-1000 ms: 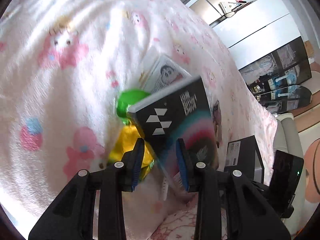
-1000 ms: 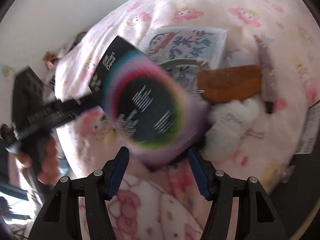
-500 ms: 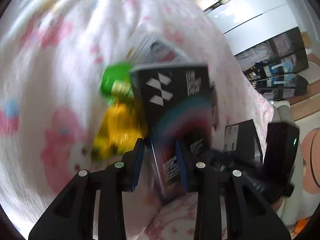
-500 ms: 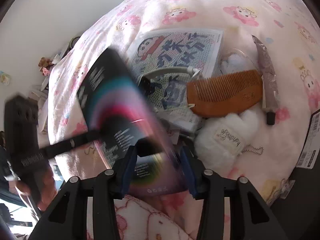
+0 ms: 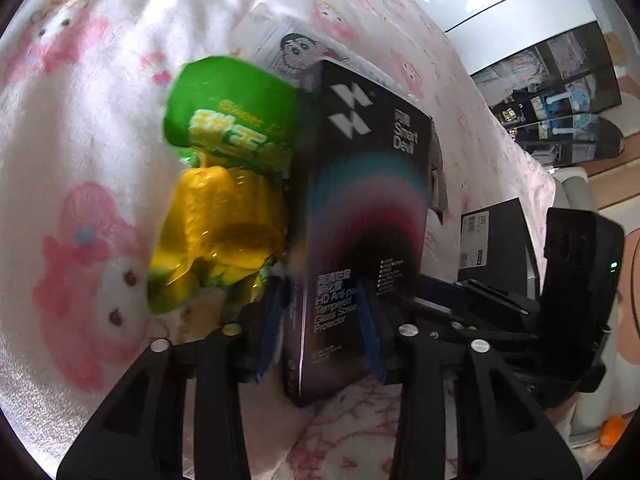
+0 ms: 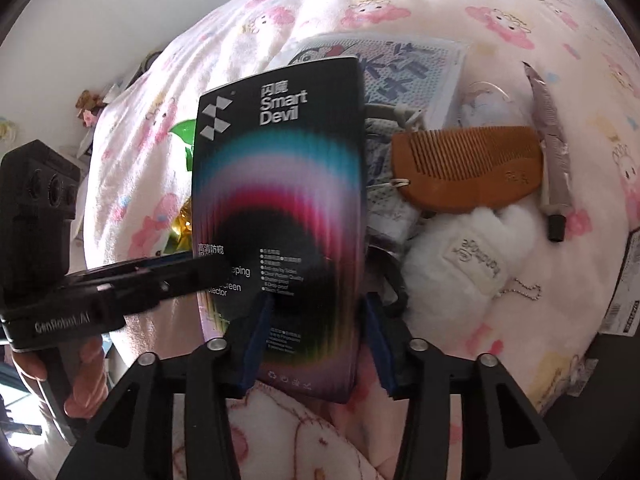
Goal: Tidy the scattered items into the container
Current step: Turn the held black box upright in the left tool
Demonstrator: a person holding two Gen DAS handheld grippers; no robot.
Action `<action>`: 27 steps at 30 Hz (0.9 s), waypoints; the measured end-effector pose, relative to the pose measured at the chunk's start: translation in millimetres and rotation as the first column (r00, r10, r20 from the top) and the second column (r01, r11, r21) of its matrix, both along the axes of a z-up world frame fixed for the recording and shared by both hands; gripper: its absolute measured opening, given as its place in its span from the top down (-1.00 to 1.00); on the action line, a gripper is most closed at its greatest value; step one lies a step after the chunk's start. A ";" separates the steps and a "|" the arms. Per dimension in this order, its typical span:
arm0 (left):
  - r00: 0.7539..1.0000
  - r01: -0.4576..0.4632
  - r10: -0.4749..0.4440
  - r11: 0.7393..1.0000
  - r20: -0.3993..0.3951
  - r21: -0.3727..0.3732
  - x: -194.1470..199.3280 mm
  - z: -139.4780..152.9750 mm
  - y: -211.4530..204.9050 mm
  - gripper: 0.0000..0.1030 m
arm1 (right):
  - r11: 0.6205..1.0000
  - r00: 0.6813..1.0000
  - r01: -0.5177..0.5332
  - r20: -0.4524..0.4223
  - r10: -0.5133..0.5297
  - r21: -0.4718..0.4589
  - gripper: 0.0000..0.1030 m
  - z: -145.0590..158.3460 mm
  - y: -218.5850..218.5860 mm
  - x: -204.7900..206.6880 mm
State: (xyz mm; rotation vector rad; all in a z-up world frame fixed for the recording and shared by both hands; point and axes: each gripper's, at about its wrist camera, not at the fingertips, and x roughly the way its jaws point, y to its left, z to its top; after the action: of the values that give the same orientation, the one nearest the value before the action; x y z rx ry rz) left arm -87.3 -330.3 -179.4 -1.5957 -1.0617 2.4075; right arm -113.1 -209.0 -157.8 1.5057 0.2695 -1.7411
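I judge the screen protector box (image 6: 280,208) light, stiff, slick; right gripper (image 6: 316,344) clamps its lower edges, left gripper (image 5: 320,336) opening around it.

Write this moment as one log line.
item: black rainbow-printed cardboard box | left gripper: just opening, box between jaws | right gripper: same | grip: unclear

Both tools match: matte black printed frames, forked struts, silver round-head screws at the finger bases, blue pads inside. Left tool (image 5: 320,332), right tool (image 6: 316,344). Left unit's body is a black block with camera lenses, white "CenRobot.AI" lettering on its base. Right unit's block shows a green LED.
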 end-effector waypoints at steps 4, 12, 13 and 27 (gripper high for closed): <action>0.999 0.003 -0.007 0.997 -0.051 -0.078 -0.1 34.9 4.7 0.28 | 0.997 0.999 0.050 -0.009 -0.050 -0.064 0.27 17.8 6.5 -0.6; 0.982 0.027 -0.051 0.991 -0.183 -0.131 4.3 104.5 22.1 0.28 | 0.981 0.994 0.077 -0.058 -0.089 -0.179 0.30 80.0 29.7 4.3; 0.976 0.048 -0.070 0.993 -0.205 -0.111 4.7 110.8 27.5 0.39 | 0.980 0.994 0.074 -0.067 -0.088 -0.187 0.30 86.9 37.1 6.8; 0.997 0.011 -0.023 0.988 -0.079 -0.153 -4.0 91.9 55.2 0.44 | 0.989 0.995 0.092 -0.027 -0.096 -0.119 0.45 64.6 82.6 24.3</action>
State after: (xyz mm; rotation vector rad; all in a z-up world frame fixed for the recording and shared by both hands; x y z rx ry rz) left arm -91.4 -275.1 -87.5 -1.5281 -0.8663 2.5740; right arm -88.8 -126.4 -93.1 1.4258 0.1118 -1.8246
